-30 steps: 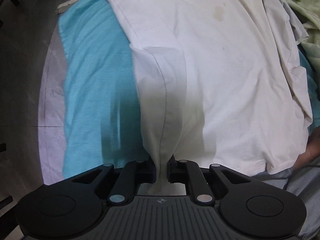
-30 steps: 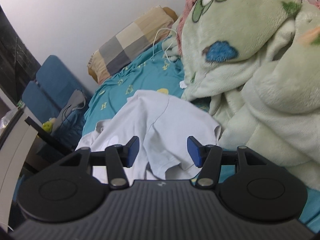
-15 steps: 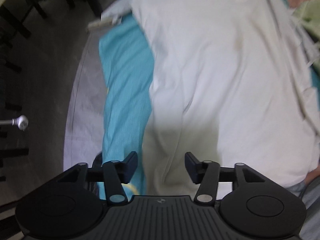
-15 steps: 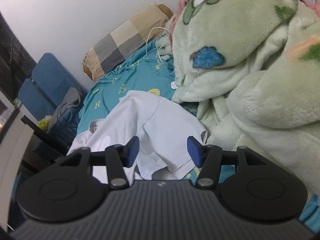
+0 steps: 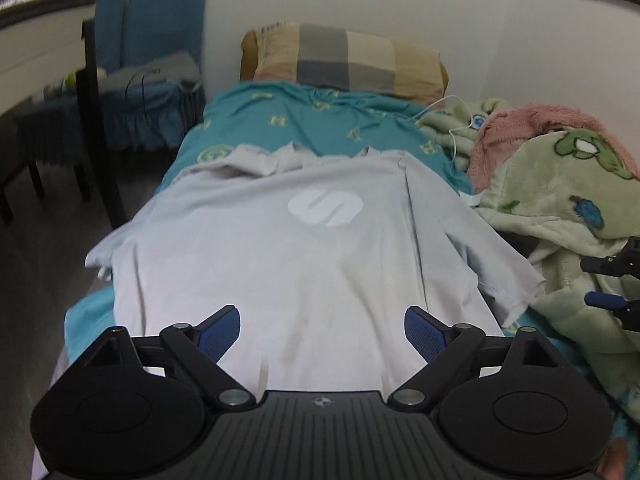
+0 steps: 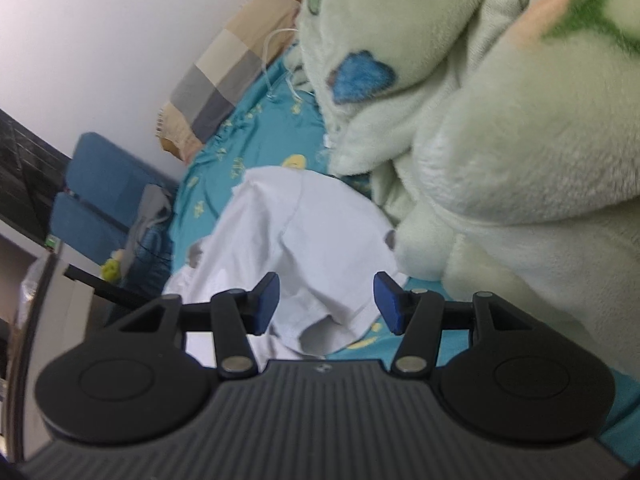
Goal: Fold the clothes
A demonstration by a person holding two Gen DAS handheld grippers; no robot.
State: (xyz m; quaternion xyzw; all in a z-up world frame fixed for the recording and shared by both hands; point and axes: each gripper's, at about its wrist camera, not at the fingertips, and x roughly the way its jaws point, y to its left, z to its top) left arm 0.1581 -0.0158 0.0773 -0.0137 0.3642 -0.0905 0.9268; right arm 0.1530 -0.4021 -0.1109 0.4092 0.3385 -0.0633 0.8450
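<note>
A white T-shirt [image 5: 304,256] with a pale S logo lies spread flat on the teal bed sheet [image 5: 312,124], collar toward the pillow. My left gripper [image 5: 322,330] is open and empty, above the shirt's near hem. My right gripper [image 6: 326,300] is open and empty, over the shirt's right sleeve [image 6: 320,240]; it also shows at the right edge of the left wrist view [image 5: 612,284].
A green fleece blanket [image 5: 560,208] is piled along the bed's right side, close to my right gripper [image 6: 500,140]. A checked pillow [image 5: 348,60] lies at the head. A blue chair [image 5: 152,40] and a dark table leg [image 5: 100,140] stand left of the bed.
My left gripper has let go of the shirt, opened wide and tilted up from looking down at the cloth to looking along the bed. My right gripper has moved closer to the sleeve.
</note>
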